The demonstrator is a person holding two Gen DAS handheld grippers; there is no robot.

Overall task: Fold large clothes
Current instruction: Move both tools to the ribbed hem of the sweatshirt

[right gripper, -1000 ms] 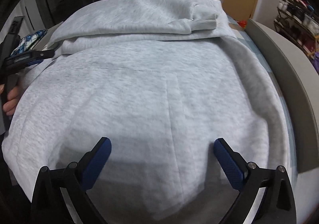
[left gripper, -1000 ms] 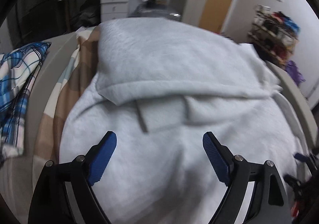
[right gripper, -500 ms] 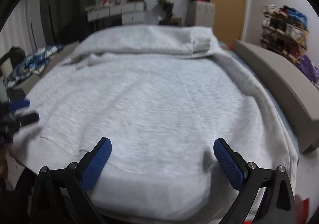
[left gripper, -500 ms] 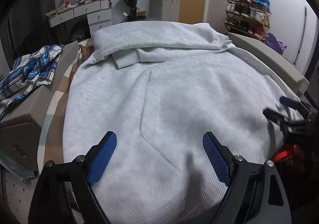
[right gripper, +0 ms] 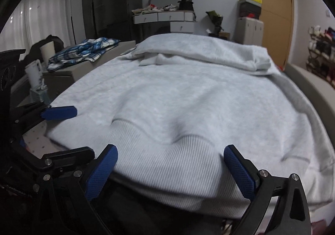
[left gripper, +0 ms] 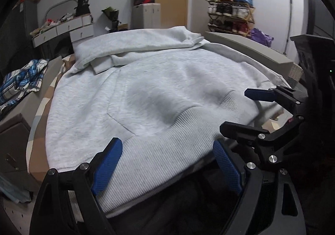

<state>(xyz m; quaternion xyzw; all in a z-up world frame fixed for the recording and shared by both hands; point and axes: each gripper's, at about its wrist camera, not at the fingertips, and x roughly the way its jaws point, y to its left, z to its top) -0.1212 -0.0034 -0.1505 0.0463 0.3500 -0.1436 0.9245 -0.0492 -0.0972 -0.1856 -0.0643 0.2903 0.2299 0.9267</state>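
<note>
Both tools have drawn back toward the near edge since a second ago: then they hovered over the middle of the sweatshirt, now its ribbed hem lies just beyond their pads. Left tool [left gripper: 167, 163] has its jaws wide apart with nothing between them, the hem [left gripper: 159, 151] spread in front. Right tool [right gripper: 170, 169] is likewise spread apart and holds nothing. Each shows in the other's view: the right at the right edge [left gripper: 270, 113], the left at the left edge [right gripper: 52, 130]. The grey sweatshirt [right gripper: 188, 99] lies flat across the bed [left gripper: 251, 48], sleeves folded over its far end. A blue plaid shirt [left gripper: 21, 80] lies far left, off the sweatshirt.
</note>
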